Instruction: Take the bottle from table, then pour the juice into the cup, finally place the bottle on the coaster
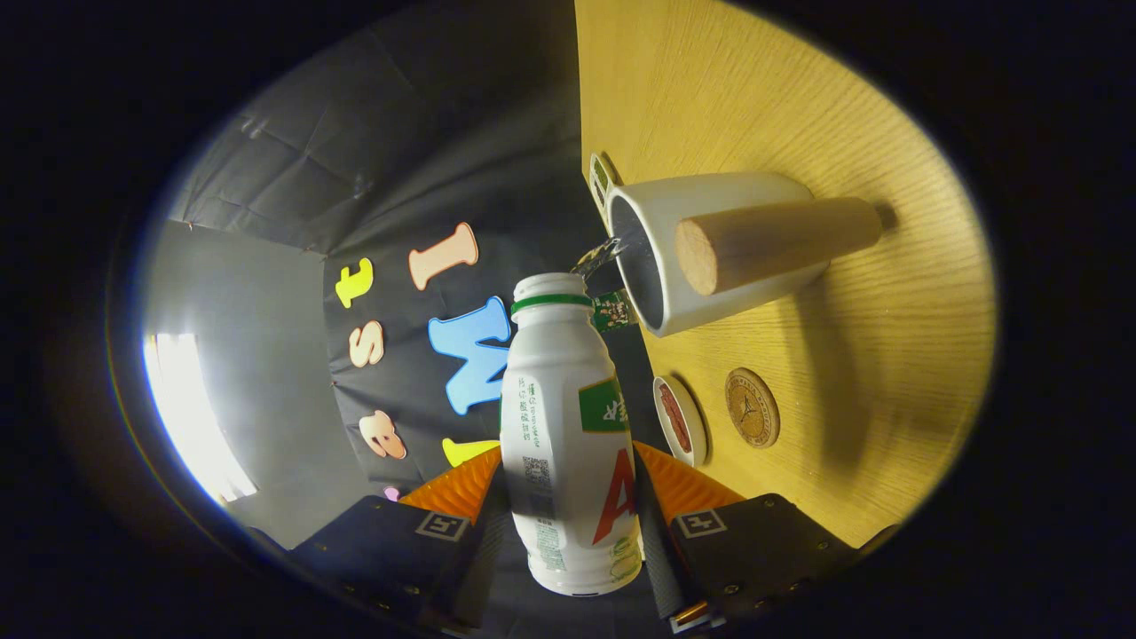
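Two tongs (568, 497) fingers clamp bottle (568, 435); wooden table (852, 355) under cup (701, 248).

tongs (568, 497) clamped, rolled sideways

The one camera rode on the gripper (568, 497), looking forward along its fingers and rolled sideways, so the table (852, 355) stood upright beside the booth wall (399, 177); the bottle (568, 444) sat very close

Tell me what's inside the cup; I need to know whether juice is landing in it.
A thin stream runs from the bottle, gripped by the gripper, over the cup rim. Its inside looks dark; the bottom and fill level are hidden.
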Tool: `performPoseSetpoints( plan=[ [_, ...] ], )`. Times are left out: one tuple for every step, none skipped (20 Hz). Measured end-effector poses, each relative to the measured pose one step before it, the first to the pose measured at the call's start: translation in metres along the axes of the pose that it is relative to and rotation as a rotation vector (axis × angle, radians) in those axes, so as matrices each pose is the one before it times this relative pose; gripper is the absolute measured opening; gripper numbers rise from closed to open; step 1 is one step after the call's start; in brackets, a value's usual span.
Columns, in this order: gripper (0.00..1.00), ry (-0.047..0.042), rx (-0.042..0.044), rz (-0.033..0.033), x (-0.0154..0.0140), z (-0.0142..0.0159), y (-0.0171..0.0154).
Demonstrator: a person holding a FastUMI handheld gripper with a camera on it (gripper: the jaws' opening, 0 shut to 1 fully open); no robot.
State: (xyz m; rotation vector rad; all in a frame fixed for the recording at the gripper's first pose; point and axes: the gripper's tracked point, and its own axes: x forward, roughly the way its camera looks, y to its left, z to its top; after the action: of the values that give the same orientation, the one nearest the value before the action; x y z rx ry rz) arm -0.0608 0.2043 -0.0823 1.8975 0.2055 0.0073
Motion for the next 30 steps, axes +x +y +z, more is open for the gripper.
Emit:
performPoseSetpoints(
  plan=[
    [0.7, 0.00064, 0.00347, 0.00108, -0.00049, -0.00028, 0.00034],
    [0.7, 0.00232, 0.00348, 0.00053, -0.0006, -0.00096, 0.00081],
    [0.7, 0.00177, 0.00322, 0.00102, 0.00013, -0.00027, 0.00041],
    [0.7, 0.00154, 0.00196, 0.0019, -0.00003, -0.00079, 0.00034],
    [0.7, 0.00136, 0.00233, -0.00093, 0.00035, -0.00027, -0.00048],
    [0.69, -0.00026, 0.00316, 0.00072, -0.00088, -0.0003, 0.00042],
    [0.69, 0.00114, 0.00315, -0.00012, 0.0002, 0.00039, -0.00013],
    [0.69, -0.00011, 0.0035, 0.00169, -0.0001, -0.00128, 0.00045],
    [0.69, 0.00059, 0.00467, 0.00406, -0.00016, -0.00015, 0.00035],
    [0.7, -0.00008, 0.00486, 0.003, -0.00039, -0.00056, 0.0003],
    [0.7, 0.00002, 0.00422, 0.00331, 0.00091, -0.00051, -0.00061],
    [0.69, 0.00159, 0.00367, 0.0047, 0.00084, -0.00067, 0.0008],
    [0.69, 0.0004, 0.00312, 0.00167, -0.00008, 0.00009, -0.00045],
    [0.69, 0.00146, 0.00342, 0.00434, 0.00069, -0.00067, 0.00094],
    [0.69, 0.00368, 0.00284, 0.00202, 0.00091, -0.0013, -0.00049],
    [0.69, 0.0, 0.00204, 0.00411, -0.00033, 0.0, 0.00057],
    [0.69, 0.00248, 0.0028, 0.00043, 0.00084, -0.00002, -0.00104],
    [0.69, -0.0016, 0.00358, 0.00485, 0.00014, -0.00072, 0.00082],
    [0.69, -0.00104, 0.00411, 0.00161, 0.00041, 0.00099, 0.0006],
    [0.69, -0.00351, 0.00489, 0.0019, -0.0001, 0.00029, 0.00021],
    [0.69, -0.00159, 0.00323, 0.00275, 0.00031, 0.00057, 0.00013],
    [0.69, -0.00053, 0.00178, 0.0008, -0.00037, -0.00105, -0.00051],
    [0.69, -0.00046, 0.00025, -0.00047, 0.00042, -0.00036, -0.00076],
    [0.69, 0.00171, 0.00136, -0.00347, 0.00044, -0.0006, -0.00035],
    [0.7, 0.00027, 0.00529, -0.00381, 0.00057, -0.00081, -0.00114],
    [0.7, -0.00269, 0.00817, 0.00156, -0.00124, 0.00105, 0.0019],
    [0.69, -0.00015, 0.00456, 0.00194, -0.00014, 0.00039, 0.00063],
    [0.69, -0.00196, 0.00089, 0.00379, 0.00073, -0.00141, 0.00025],
    [0.7, -0.00264, 0.00198, 0.00791, 0.00078, -0.00026, 0.00208],
    [0.69, -0.00301, 0.00452, 0.01063, 0.00086, 0.00007, 0.00341]
  ],
)
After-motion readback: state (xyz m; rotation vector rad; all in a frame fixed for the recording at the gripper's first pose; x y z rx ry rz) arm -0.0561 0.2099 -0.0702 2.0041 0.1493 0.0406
